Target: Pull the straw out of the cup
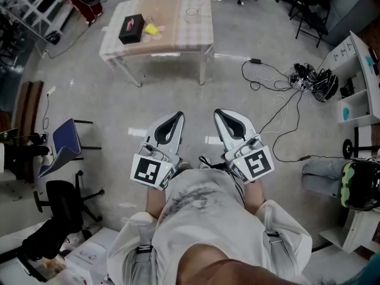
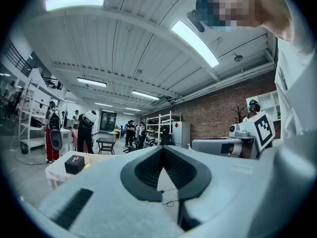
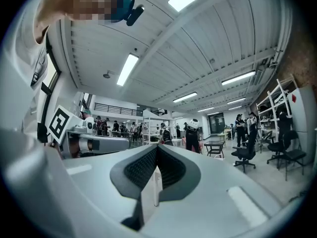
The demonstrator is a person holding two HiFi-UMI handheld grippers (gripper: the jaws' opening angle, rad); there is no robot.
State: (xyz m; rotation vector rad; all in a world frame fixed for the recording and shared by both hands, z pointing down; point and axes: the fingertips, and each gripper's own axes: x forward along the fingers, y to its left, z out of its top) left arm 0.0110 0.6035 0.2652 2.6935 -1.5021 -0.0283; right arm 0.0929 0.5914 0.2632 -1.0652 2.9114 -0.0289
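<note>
Grey-white plastic left gripper [image 1: 179,116]: jaws together, nothing between, aimed level toward table.
Checked-cloth rectangular table [image 1: 178,40]: well apart, straight ahead of both grippers.
Black box [image 1: 131,29]: tabletop, left part.
Clear round cup [image 1: 191,12]: tabletop far edge, between gripper lines, marginally closer to left.
Grey-white plastic right gripper [image 1: 218,112]: jaws together, empty.
Straw: too small to make out, axis unreadable.

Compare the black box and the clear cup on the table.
The black box is opaque and rectangular; the clear cup is see-through with a round rim. The black box lies beside a yellow thing; the clear cup stands alone. Both sit on the table.
</note>
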